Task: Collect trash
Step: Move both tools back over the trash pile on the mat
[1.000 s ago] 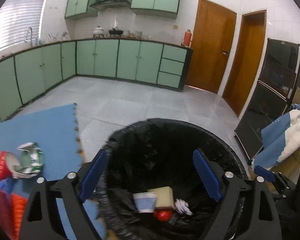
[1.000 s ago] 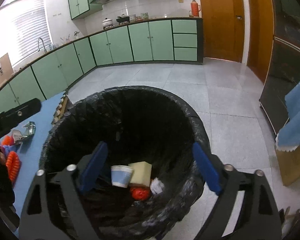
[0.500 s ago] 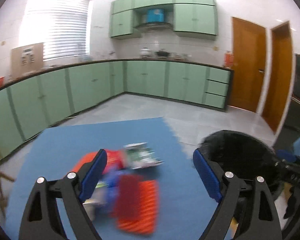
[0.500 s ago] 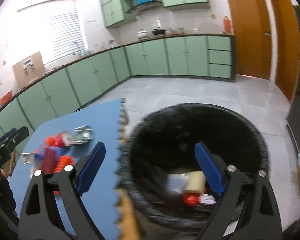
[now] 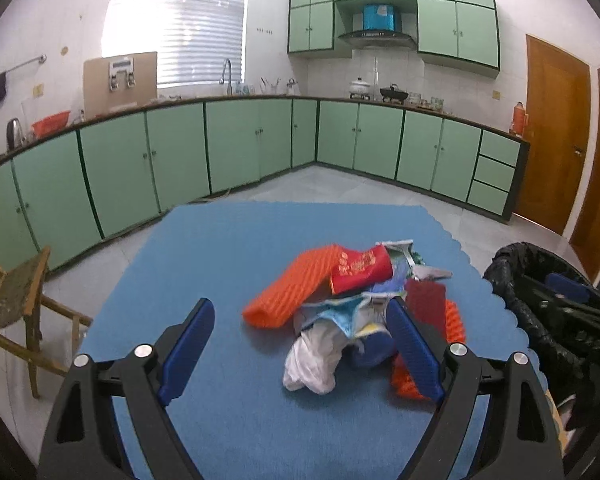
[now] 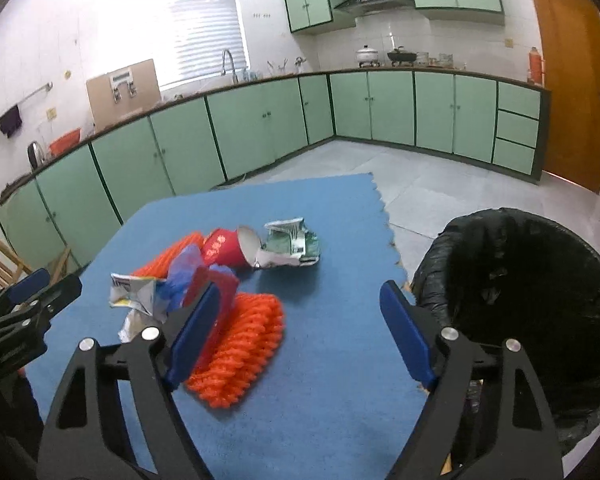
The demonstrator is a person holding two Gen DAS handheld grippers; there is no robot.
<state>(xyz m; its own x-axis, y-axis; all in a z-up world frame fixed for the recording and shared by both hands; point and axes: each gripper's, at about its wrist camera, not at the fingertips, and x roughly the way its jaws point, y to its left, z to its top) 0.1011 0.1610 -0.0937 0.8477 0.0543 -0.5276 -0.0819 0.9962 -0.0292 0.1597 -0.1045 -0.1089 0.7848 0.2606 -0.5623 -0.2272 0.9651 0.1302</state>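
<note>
- While both pairs of tongs hung over the blue mat (image 5: 228, 248), the trash pile (image 5: 352, 300) lay heaped near its middle.
- Left tongs (image 5: 300, 344) stood wide apart, empty, with a crumpled white wrapper (image 5: 316, 356) just ahead.
- Right tongs (image 6: 296, 332) were closing with nothing between them; an orange foam net (image 6: 244, 352) lay beside their left finger.
- A red paper cup (image 6: 228, 250) lay tipped on its side, touching a crushed green carton (image 6: 292, 244).
- Beside the mat stood the black-lined bin (image 6: 540, 300).
- Green cabinets (image 5: 220, 148) ringed the room, and a wooden chair (image 5: 16, 300) stood left of the mat.
</note>
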